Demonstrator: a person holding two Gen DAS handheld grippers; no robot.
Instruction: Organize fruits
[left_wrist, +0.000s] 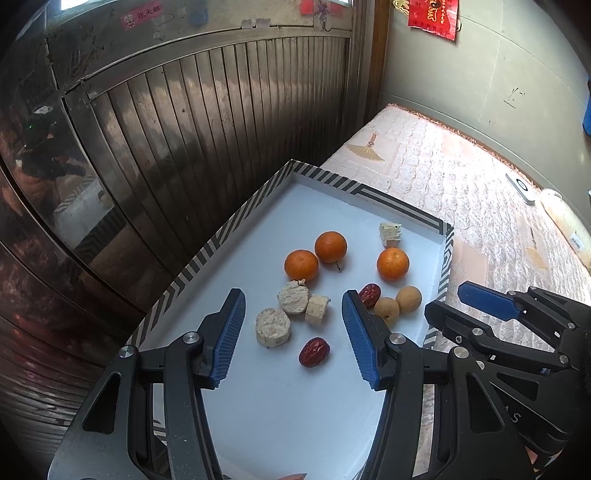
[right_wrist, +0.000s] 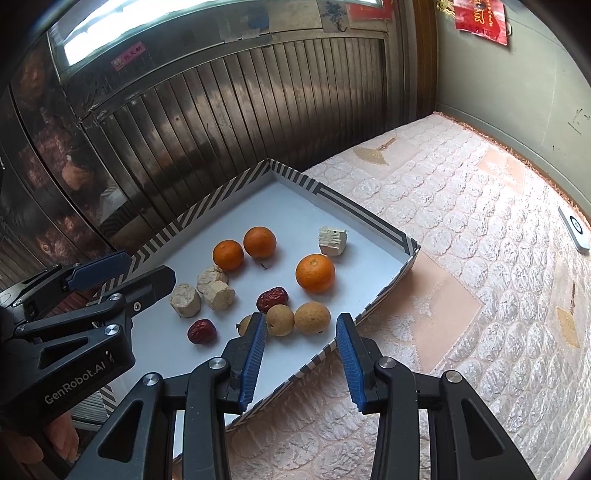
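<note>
A white tray (left_wrist: 280, 406) with a striped rim lies on a mattress. In it are three oranges (left_wrist: 301, 265) (left_wrist: 330, 246) (left_wrist: 392, 264), two red dates (left_wrist: 314, 352) (left_wrist: 369, 294), brown longans (left_wrist: 408, 299) (left_wrist: 386, 310) and several beige cake pieces (left_wrist: 273, 327) (left_wrist: 389, 234). My left gripper (left_wrist: 293, 310) is open and empty above the near cake pieces. My right gripper (right_wrist: 301, 332) is open and empty over the tray's right rim (right_wrist: 384, 291), just in front of the longans (right_wrist: 312, 317). Oranges (right_wrist: 315, 273) and dates (right_wrist: 272, 298) also show in the right wrist view.
A metal slatted door (left_wrist: 221, 122) stands right behind the tray. The quilted mattress (right_wrist: 461, 258) stretches to the right up to a grey wall (left_wrist: 480, 74). A white remote-like device (right_wrist: 574, 229) lies on it far right.
</note>
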